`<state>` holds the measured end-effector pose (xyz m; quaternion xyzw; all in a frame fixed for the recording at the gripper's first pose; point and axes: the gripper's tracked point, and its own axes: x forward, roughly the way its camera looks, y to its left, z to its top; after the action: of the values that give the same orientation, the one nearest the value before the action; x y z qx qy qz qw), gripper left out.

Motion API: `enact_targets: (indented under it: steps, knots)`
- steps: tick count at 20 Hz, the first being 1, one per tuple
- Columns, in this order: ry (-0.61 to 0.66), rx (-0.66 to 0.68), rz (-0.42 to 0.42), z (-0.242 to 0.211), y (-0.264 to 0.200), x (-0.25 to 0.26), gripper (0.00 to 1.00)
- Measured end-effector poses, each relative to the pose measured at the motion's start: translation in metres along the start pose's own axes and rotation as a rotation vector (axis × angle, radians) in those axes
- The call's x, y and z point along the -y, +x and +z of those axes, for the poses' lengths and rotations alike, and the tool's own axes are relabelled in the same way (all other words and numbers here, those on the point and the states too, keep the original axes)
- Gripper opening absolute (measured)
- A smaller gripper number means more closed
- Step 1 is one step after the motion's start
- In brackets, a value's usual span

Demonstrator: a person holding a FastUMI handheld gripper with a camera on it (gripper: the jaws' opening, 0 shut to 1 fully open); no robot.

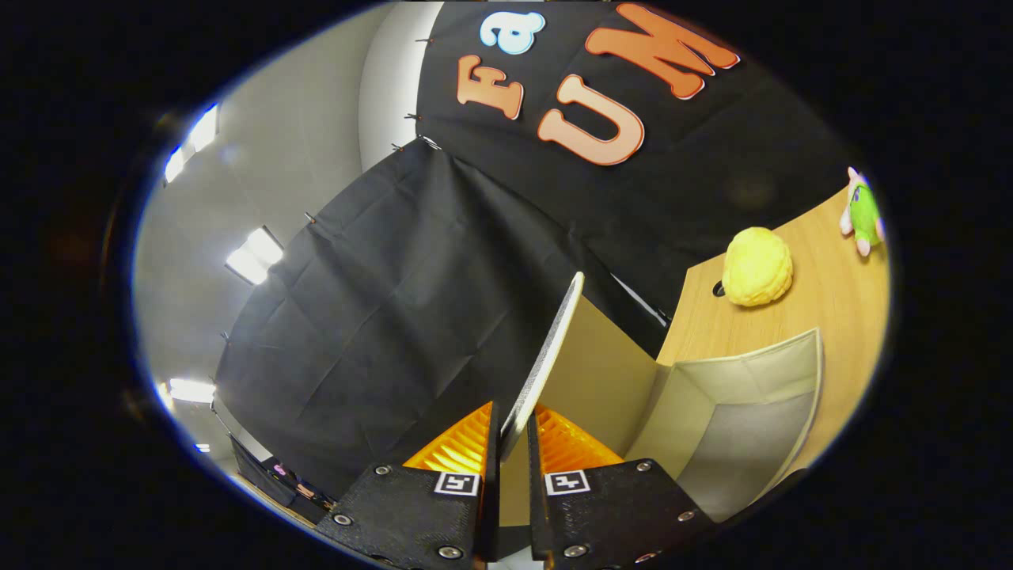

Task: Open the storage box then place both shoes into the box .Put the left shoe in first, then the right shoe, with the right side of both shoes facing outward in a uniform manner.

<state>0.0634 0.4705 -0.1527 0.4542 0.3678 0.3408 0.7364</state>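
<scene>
Now the jaws pinch the storage box's (736,412) raised lid (546,356).

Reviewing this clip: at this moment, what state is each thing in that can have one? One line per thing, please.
gripper: shut on the lid's edge, both fingers pressing it.
lid: lifted, standing tilted up from the box.
storage box: open, interior bare where it shows, no shoe inside.
yellow plush toy: resting on the wooden table, beyond the box.
green toy: lying on the table, further off.

The claw (513,431) hides the lid's (546,356) lower edge; the box's (744,412) floor and the counter's (831,293) far side are cut off.
</scene>
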Motion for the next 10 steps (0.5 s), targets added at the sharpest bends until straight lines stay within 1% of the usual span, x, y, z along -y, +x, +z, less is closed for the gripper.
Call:
enact_targets:
  steps: [5,7,9,10]
  knots:
    - [0.063,0.016,-0.002,-0.017,0.042,-0.015,0.14]
    - [0.11,-0.015,-0.021,-0.029,0.05,-0.016,0.18]
    - [0.137,-0.049,-0.02,-0.041,0.053,-0.014,0.3]
    - [0.126,-0.067,-0.025,-0.048,0.053,-0.011,0.4]
